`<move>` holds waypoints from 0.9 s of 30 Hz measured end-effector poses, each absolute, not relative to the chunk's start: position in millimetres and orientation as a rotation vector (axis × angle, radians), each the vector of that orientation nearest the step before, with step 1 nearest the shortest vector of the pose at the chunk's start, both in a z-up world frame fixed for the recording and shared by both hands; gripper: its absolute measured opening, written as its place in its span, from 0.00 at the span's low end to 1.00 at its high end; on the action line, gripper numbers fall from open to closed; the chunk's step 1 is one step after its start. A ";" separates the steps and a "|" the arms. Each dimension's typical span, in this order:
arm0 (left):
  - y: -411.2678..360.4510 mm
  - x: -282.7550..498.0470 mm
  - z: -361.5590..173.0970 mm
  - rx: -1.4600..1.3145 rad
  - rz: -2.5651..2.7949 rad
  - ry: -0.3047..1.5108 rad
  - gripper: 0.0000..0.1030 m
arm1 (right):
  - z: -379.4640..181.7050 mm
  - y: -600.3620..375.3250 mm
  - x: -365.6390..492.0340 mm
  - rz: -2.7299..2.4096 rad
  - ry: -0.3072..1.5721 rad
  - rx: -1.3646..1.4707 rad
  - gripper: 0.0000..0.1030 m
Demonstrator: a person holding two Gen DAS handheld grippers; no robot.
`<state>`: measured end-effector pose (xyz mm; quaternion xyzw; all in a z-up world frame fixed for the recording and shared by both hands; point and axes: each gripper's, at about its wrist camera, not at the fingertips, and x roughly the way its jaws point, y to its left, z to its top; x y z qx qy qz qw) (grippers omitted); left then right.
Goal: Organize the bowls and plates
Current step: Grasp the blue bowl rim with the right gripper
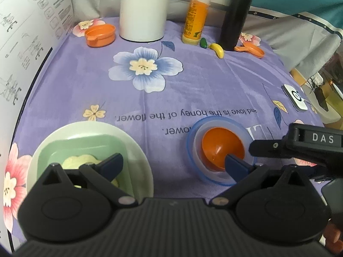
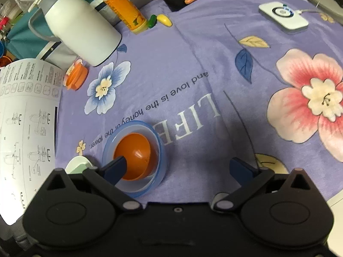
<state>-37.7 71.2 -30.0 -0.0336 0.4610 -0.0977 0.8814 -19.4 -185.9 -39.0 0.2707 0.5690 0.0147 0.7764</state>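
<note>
Now the stacking looks nearly done: orange bowl (image 2: 134,156) nested in blue plate (image 2: 159,167), both jaws wide and empty. Next, likely gather the green stack (image 1: 90,147).

White jug (image 1: 142,10), orange bottle (image 1: 194,19), black flask (image 1: 234,15), toy banana (image 1: 217,49) w/ charger (image 2: 283,17).

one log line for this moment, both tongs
left tongs: open, empty | right tongs: open, empty | orange bowl: in blue plate | green dish: on white plate
</note>
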 end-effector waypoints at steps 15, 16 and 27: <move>42.7 -17.7 -45.4 -0.031 -0.297 1.000 0.48 | -45.4 -164.1 4.4 0.141 1.248 0.554 0.42; 42.7 -16.5 -47.6 -0.037 -0.301 1.012 0.47 | -46.1 -162.7 4.3 0.150 1.250 0.556 0.40; 41.7 -12.2 -60.3 -0.049 -0.304 1.057 0.33 | -50.9 -157.4 4.3 0.162 1.269 0.531 0.37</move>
